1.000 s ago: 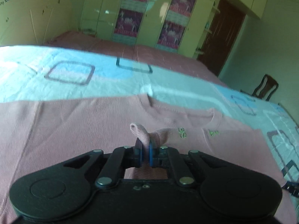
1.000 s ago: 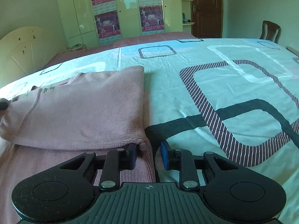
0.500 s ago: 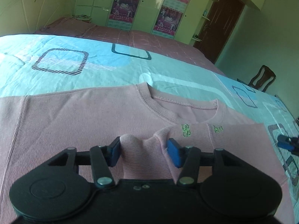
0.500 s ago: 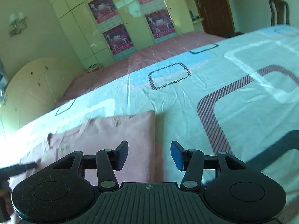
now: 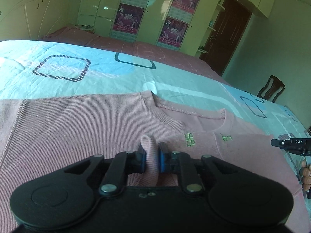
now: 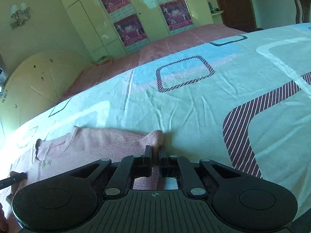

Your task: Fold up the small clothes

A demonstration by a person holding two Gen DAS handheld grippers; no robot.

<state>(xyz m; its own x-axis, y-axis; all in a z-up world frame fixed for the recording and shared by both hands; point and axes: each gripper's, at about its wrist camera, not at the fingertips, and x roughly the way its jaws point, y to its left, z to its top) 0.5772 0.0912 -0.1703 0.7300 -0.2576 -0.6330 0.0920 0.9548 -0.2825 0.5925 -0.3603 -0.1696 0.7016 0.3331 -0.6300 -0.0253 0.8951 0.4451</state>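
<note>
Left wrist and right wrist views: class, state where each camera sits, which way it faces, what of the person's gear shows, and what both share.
Left wrist: on the left gripper, facing along its fingers over the pink sweater toward the wardrobe; its jaws pinch sweater fabric.
Right wrist: on the right gripper, facing across the bedsheet; its jaws pinch the sweater's edge.
Shared: sweater, bedsheet, wardrobe; each view catches the other gripper's tip at its edge.

"DAS" in white letters on the black body of my right hand-held gripper (image 5: 291, 144), seen at 3 o'clock in the left wrist view. Posters (image 5: 128, 16) on the wardrobe doors at 12 o'clock carry large digits, apparently "2010"; their smaller print is too blurred. Green embroidery (image 5: 189, 138) on my pink sweater (image 5: 77, 128): not legible.
</note>
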